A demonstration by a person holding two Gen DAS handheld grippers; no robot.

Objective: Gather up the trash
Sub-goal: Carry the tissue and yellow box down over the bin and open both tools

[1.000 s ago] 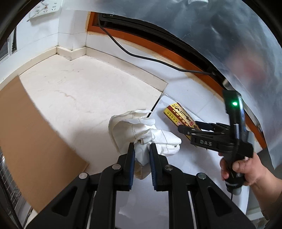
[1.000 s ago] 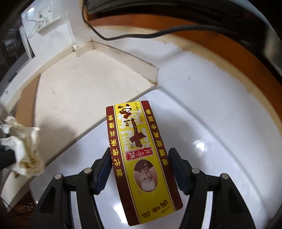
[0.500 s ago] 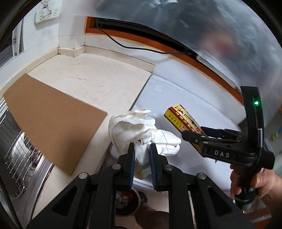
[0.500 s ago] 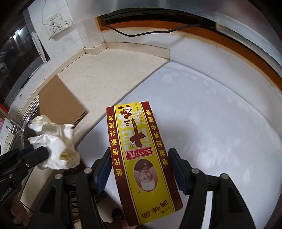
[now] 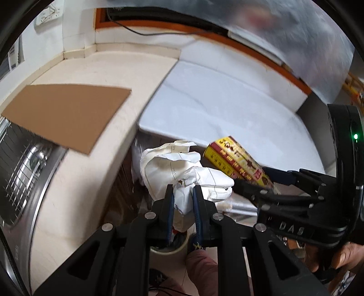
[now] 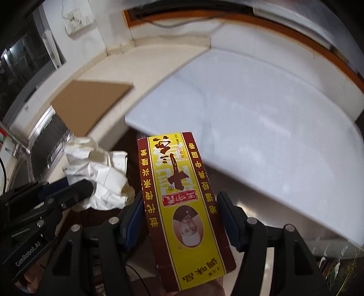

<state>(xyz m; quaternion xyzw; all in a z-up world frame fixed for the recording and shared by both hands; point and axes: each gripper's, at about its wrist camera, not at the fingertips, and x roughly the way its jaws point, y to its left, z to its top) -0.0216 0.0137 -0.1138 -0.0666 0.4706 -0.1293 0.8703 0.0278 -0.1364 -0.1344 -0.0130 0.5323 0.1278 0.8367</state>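
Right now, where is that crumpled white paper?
The crumpled white paper is pinched in the left gripper, off the counter's edge, just left of the yellow box in the right gripper.

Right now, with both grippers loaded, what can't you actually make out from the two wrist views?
- Bin: left wrist view shows only a pale rim; the left gripper and crumpled paper cover the rest.
- Contact of the right gripper pads on the seasoning box: the box front hides its sides.
- Wall socket: motion-blurred.
- Sink: cut off by the left wrist view's edge.
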